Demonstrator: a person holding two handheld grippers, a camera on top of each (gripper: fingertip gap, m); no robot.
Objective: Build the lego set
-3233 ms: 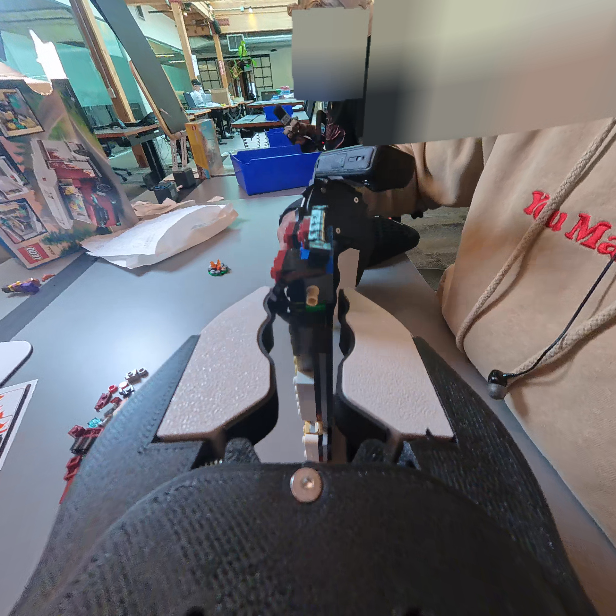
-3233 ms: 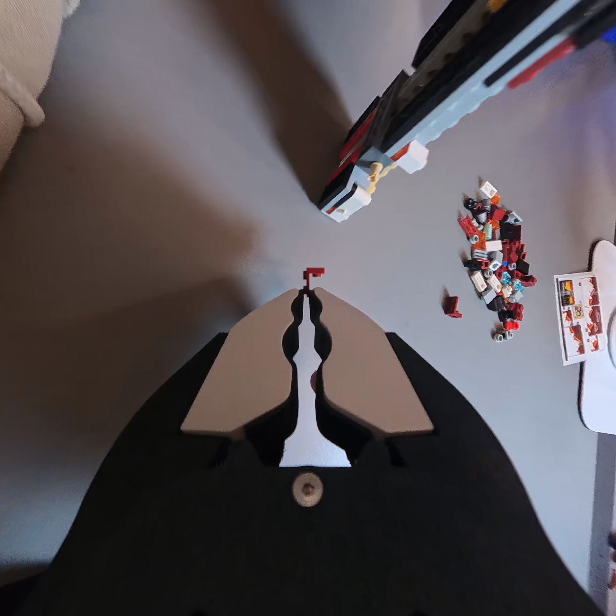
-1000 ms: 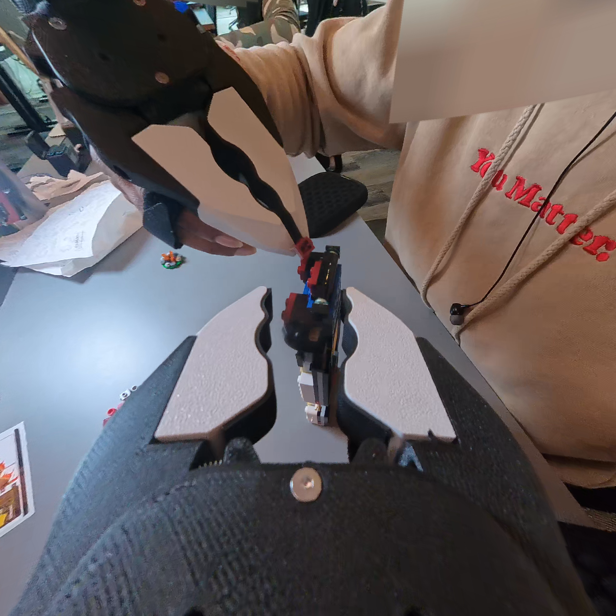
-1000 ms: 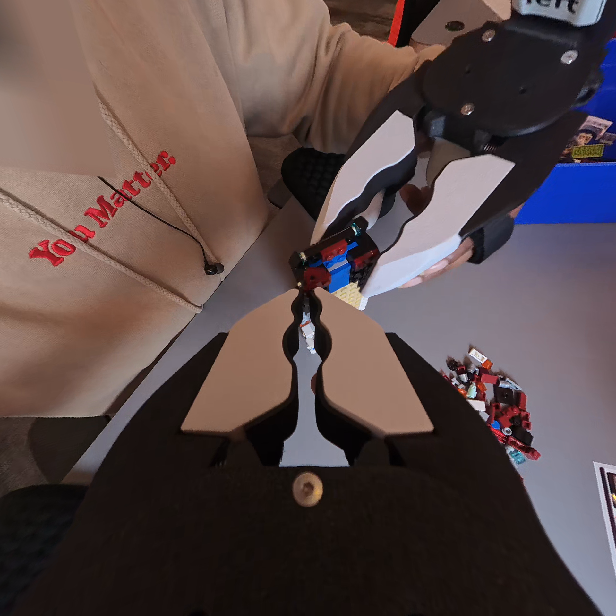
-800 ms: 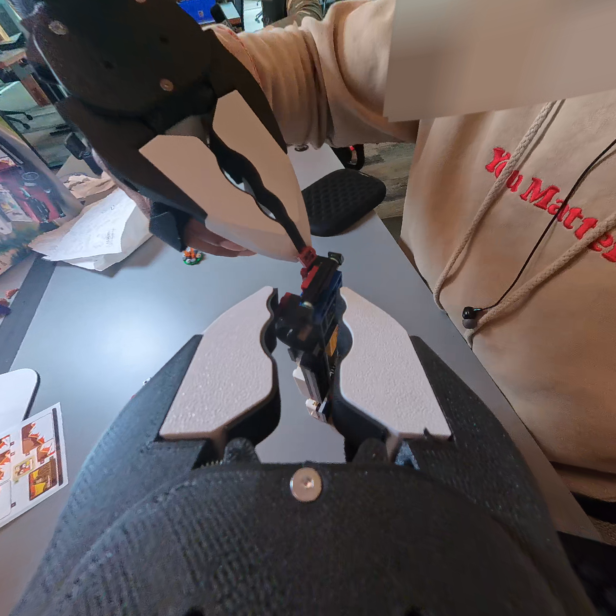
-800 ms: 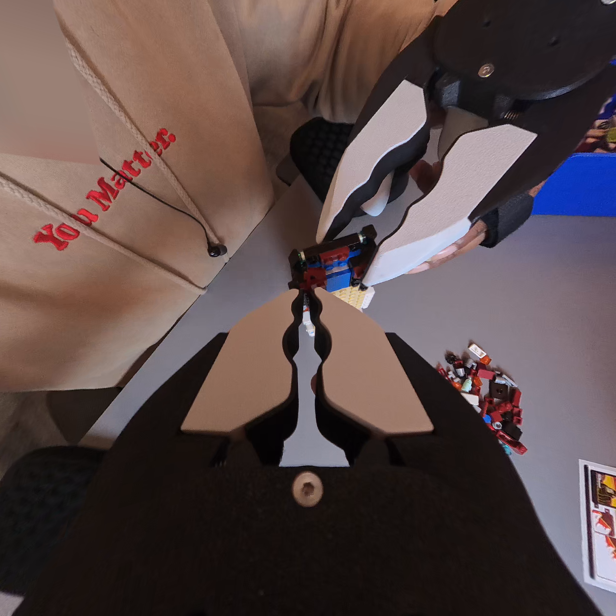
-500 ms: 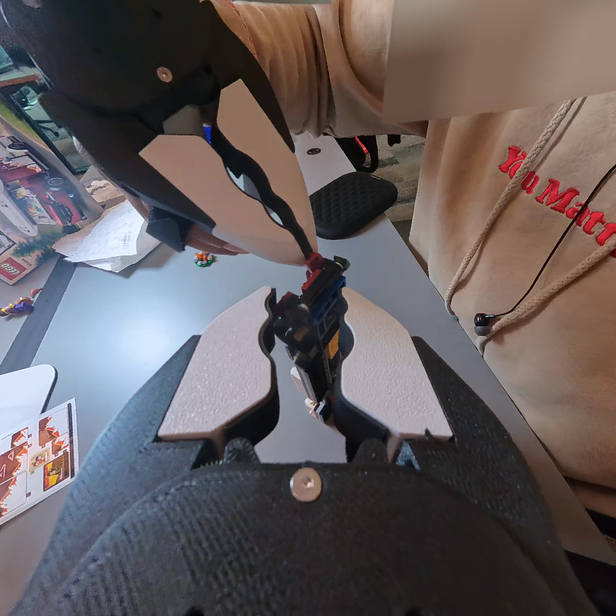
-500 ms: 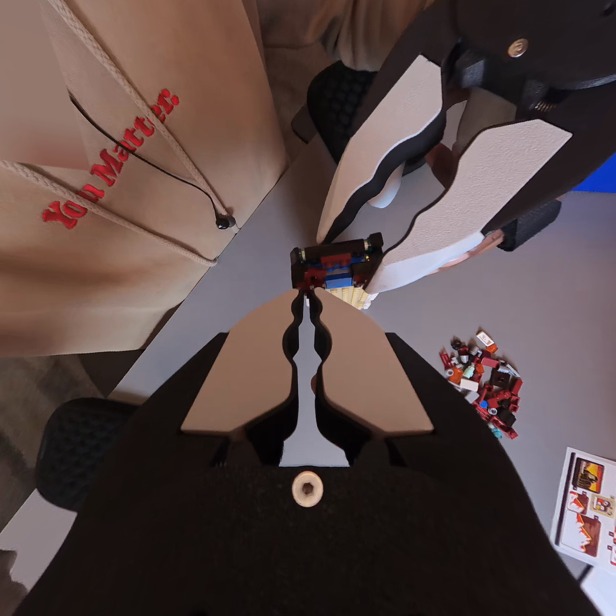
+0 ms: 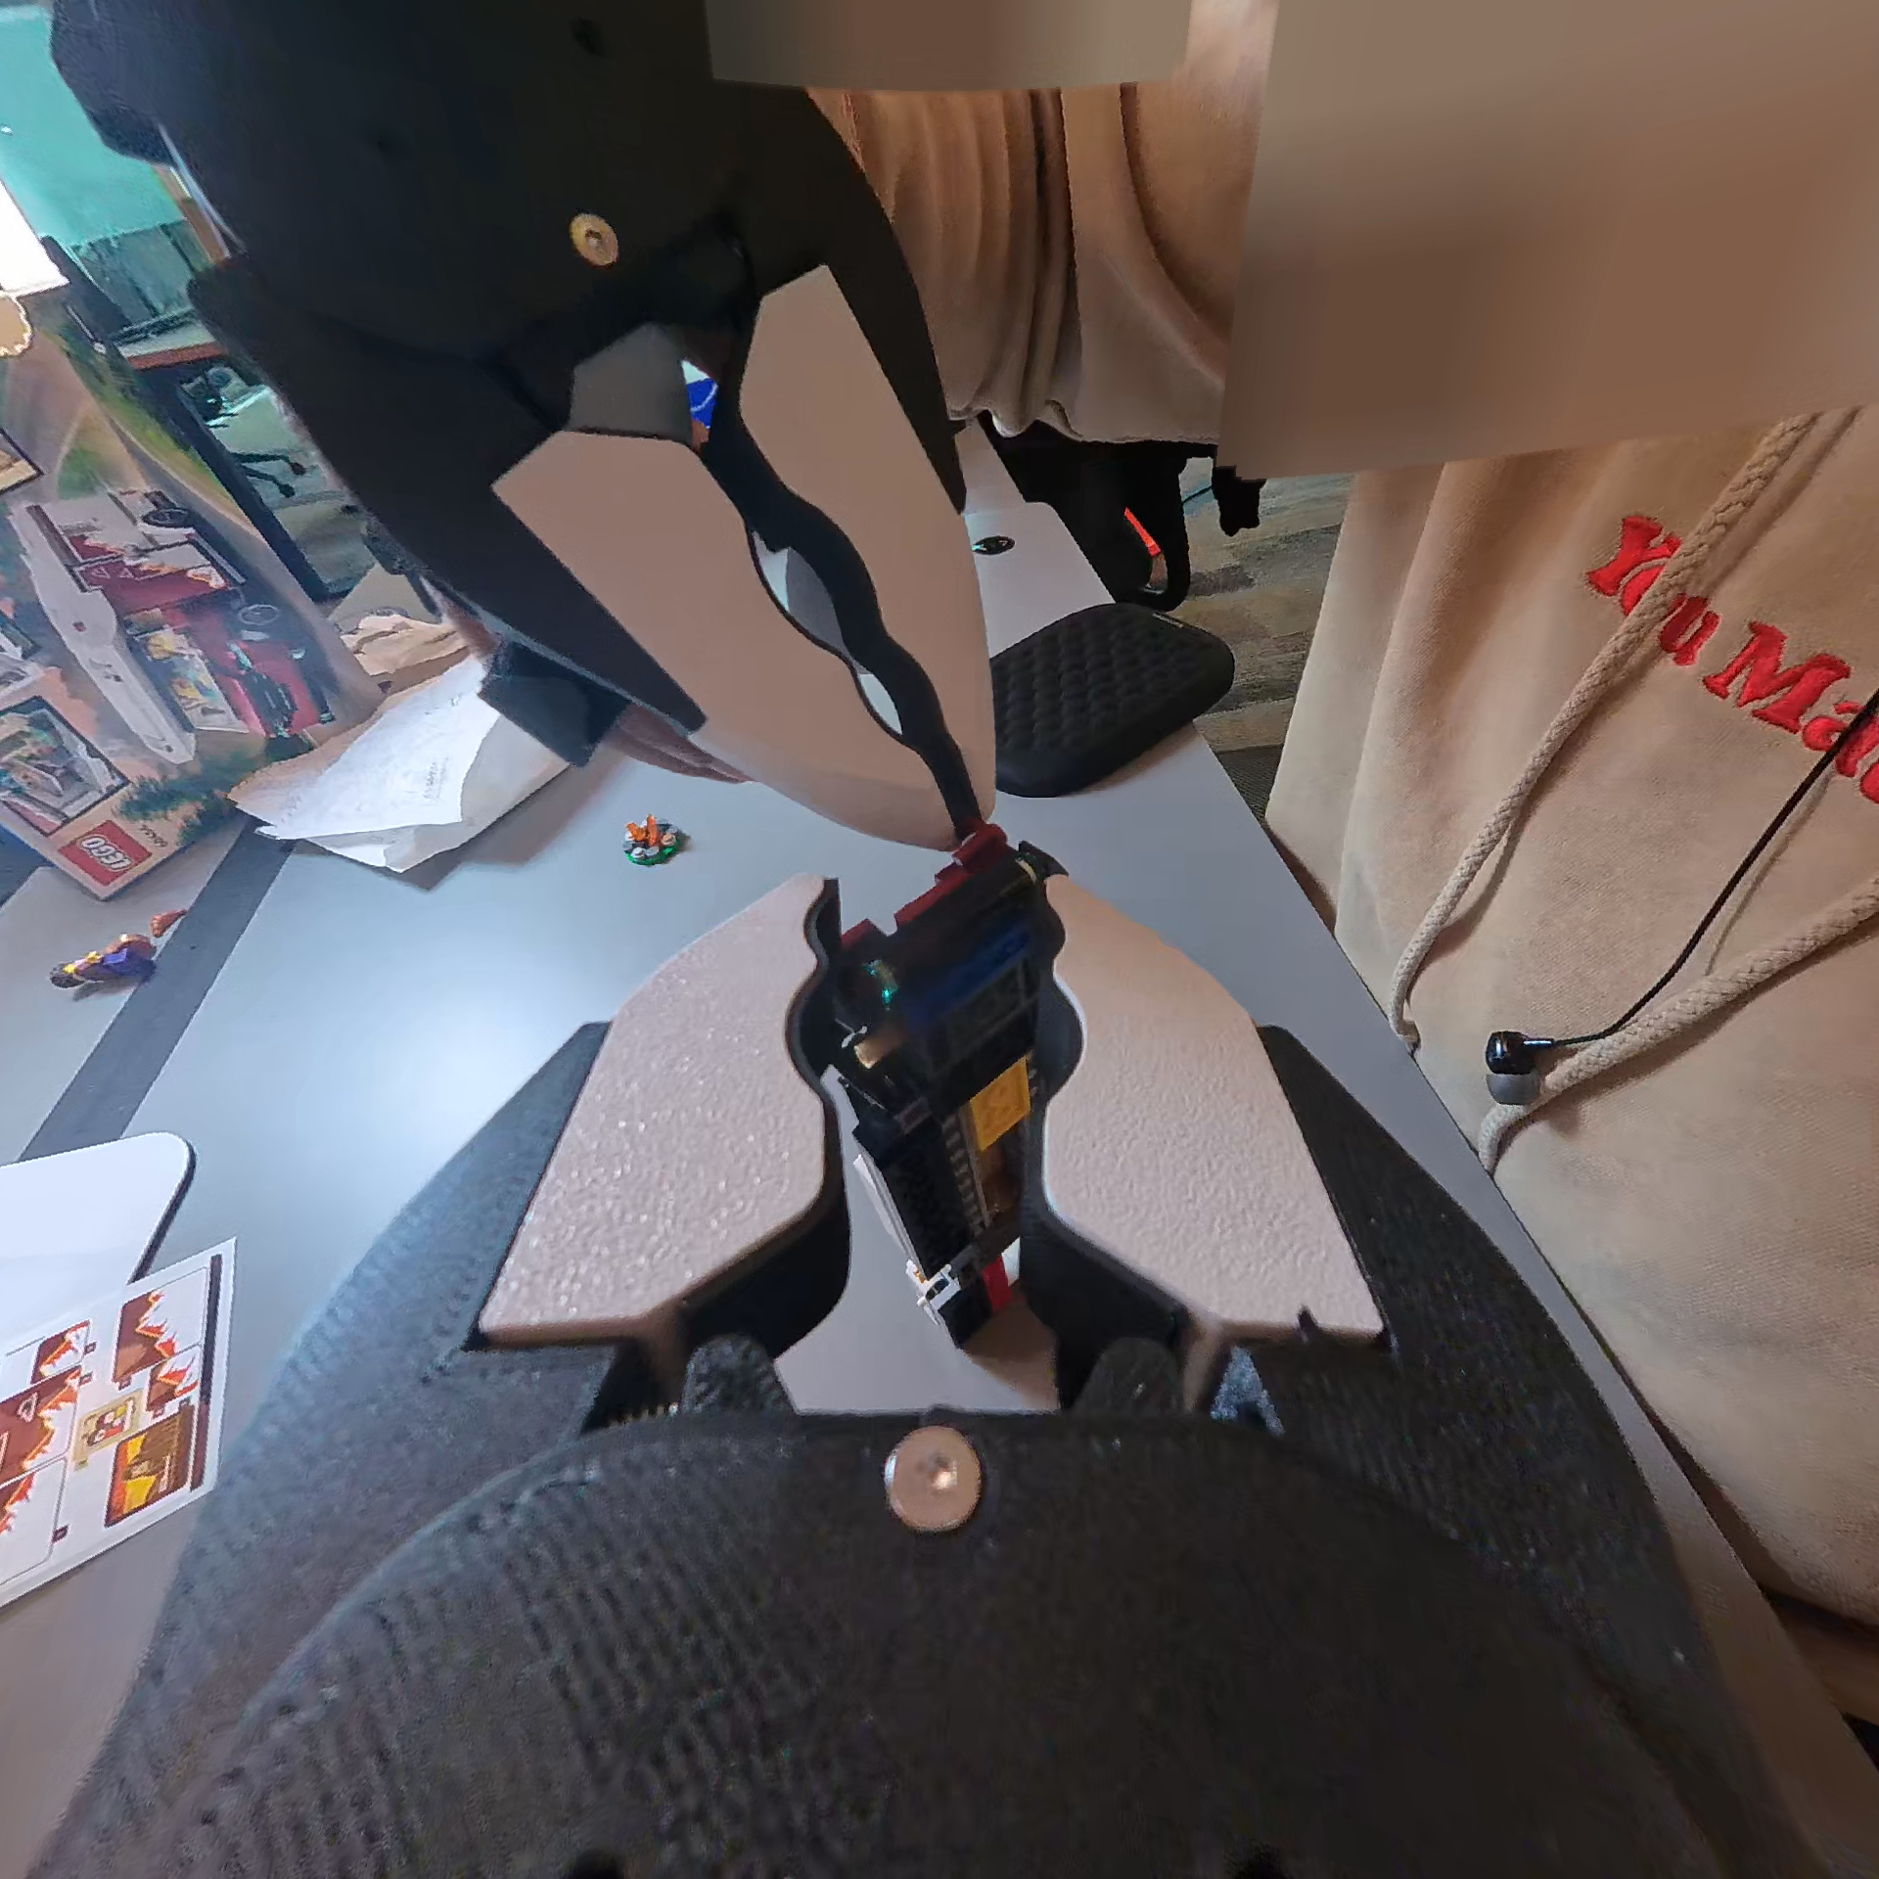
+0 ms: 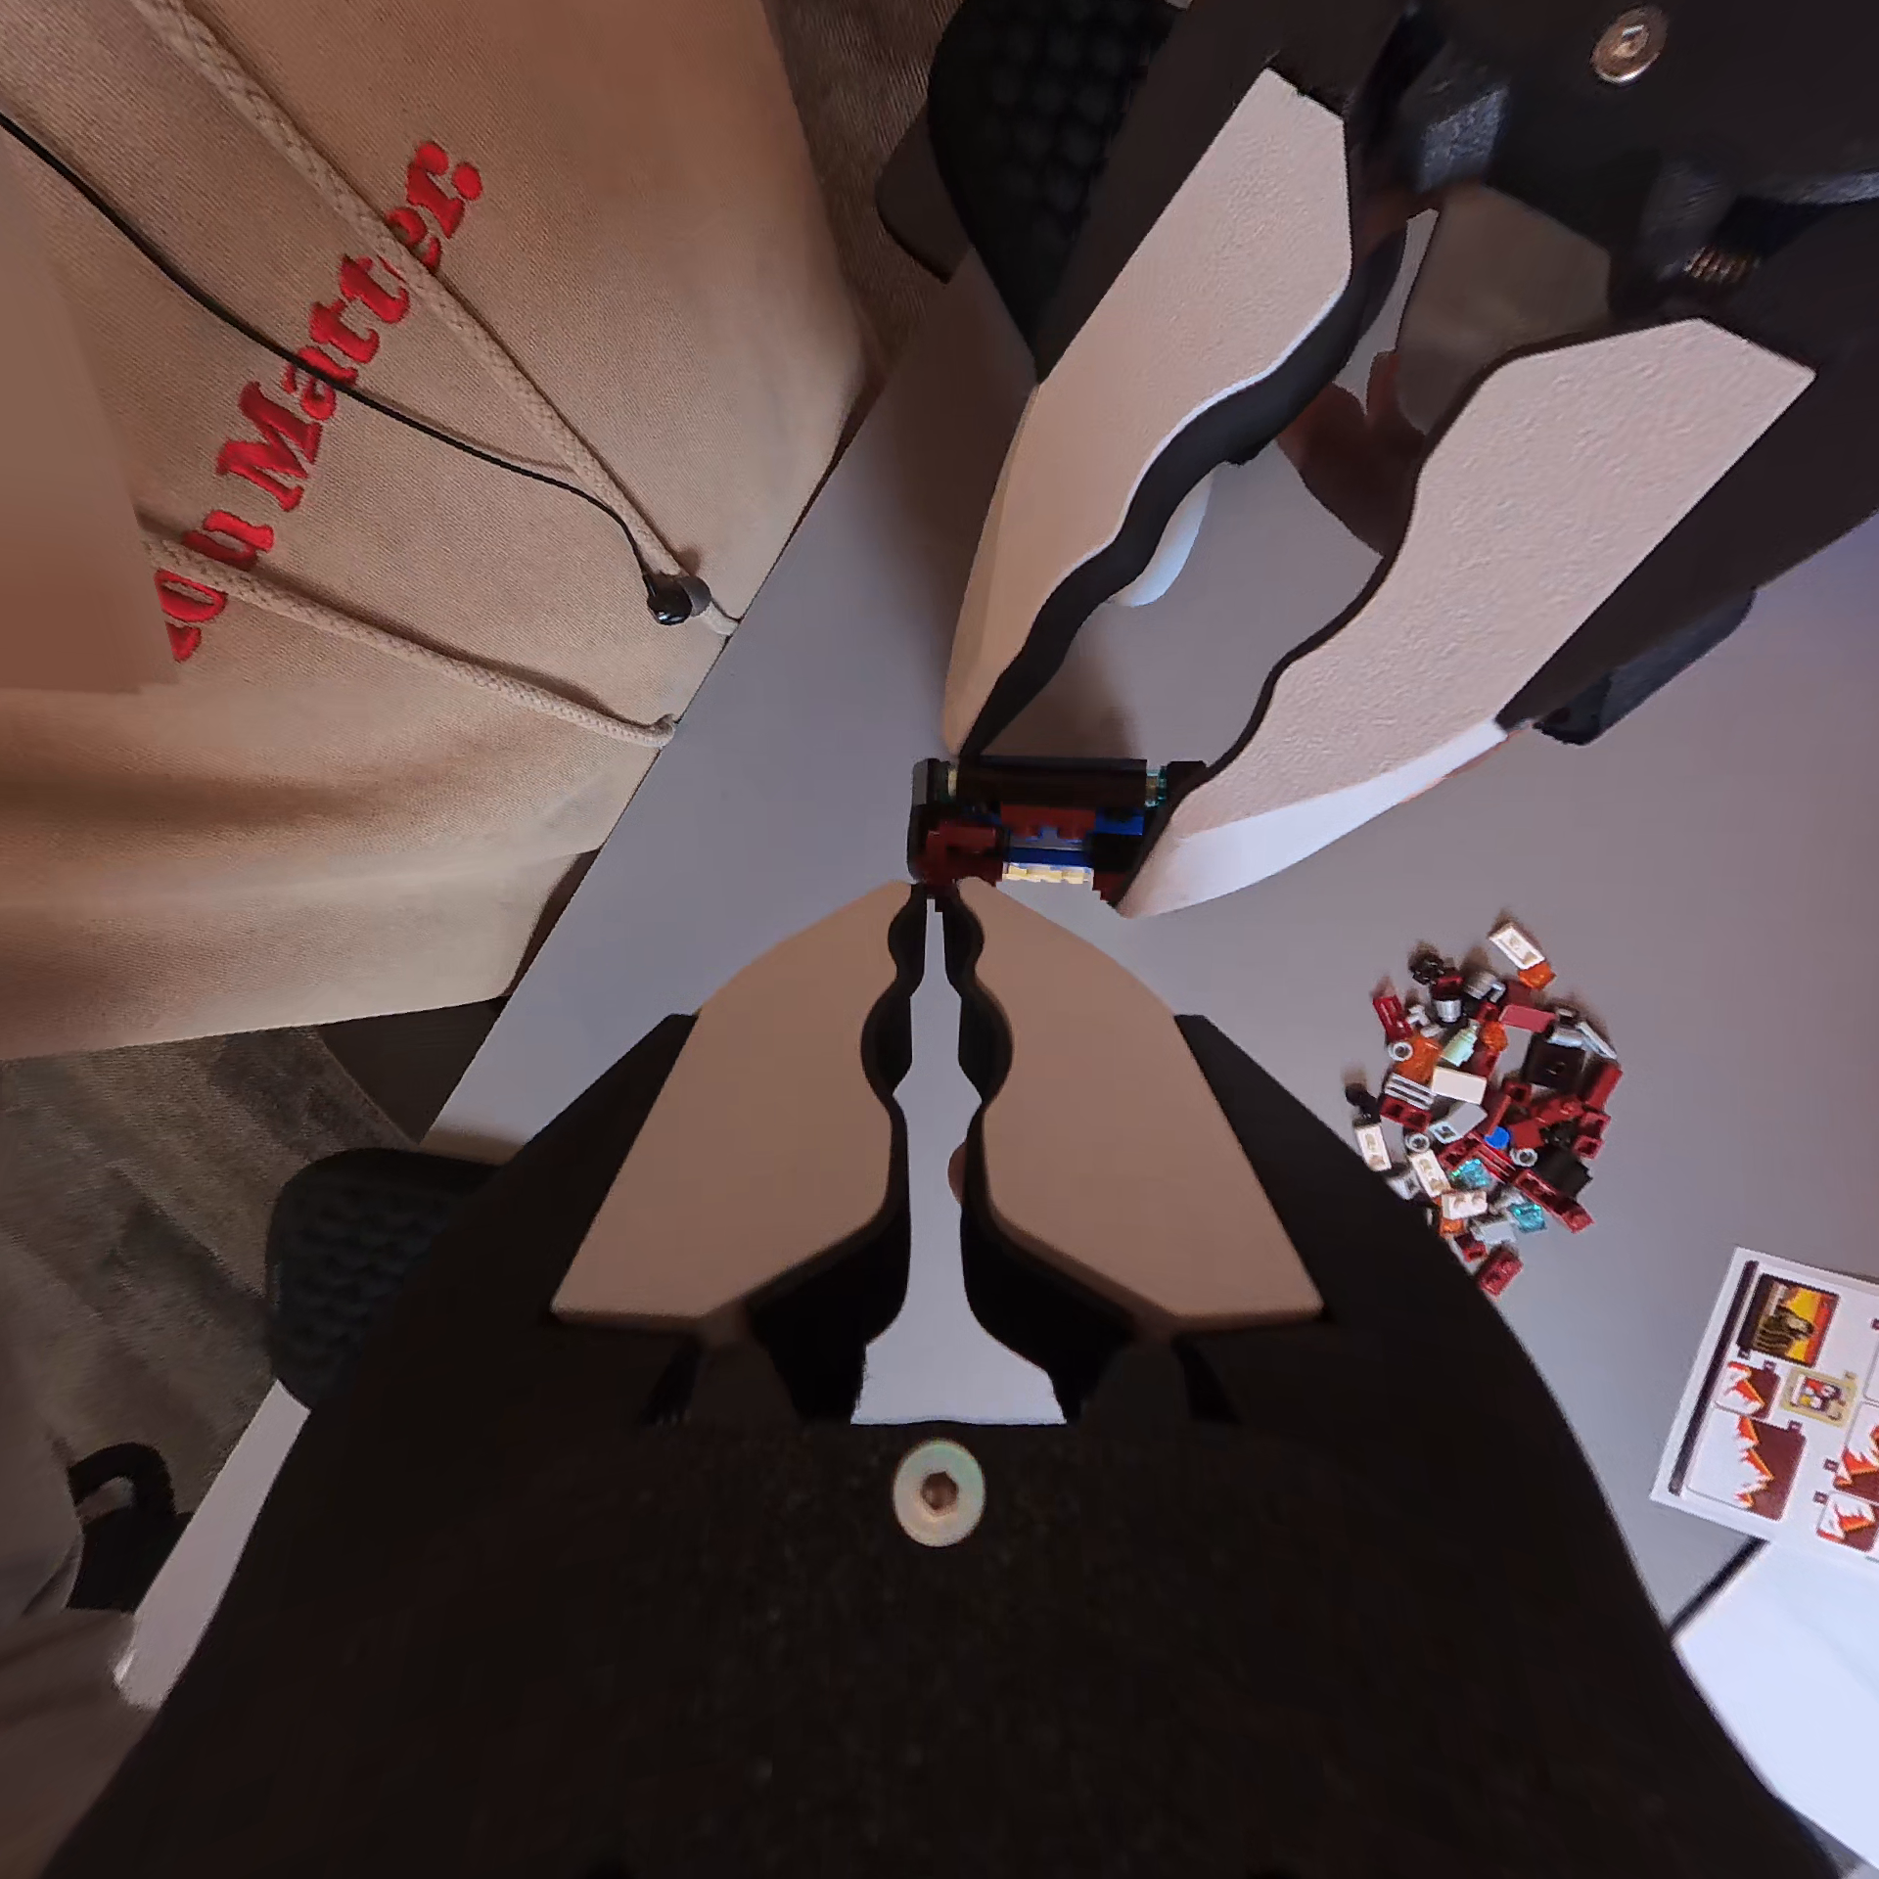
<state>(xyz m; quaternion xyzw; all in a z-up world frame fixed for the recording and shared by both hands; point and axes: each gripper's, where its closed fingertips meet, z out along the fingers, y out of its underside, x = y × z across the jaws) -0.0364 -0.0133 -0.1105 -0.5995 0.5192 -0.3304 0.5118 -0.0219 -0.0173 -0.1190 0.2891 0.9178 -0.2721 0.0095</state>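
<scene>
Left gripper (image 9: 935, 1007) clamps the brick model (image 9: 941, 1068); right gripper (image 10: 930, 900), fingers together on a small dark-red piece (image 9: 981, 842) (touching the model's end), seats it

Odds and ends on a grey bench (image 9: 336, 1017)

A heap of loose bricks (image 10: 1484, 1098) lies beside a sticker sheet (image 10: 1779, 1413), which overlaps a white tray (image 9: 71, 1200). Farther back a toy box (image 9: 112, 651) stands on the bench with a crumpled white paper bag (image 9: 407, 763) against it, a tiny green-and-orange piece (image 9: 651, 840) and a purple figure (image 9: 102, 961) near them. A black mesh pad (image 9: 1108, 681) sits past the bench edge, beside a person in a beige hoodie (image 9: 1586, 915) with a black earbud cord (image 9: 1505, 1047).
</scene>
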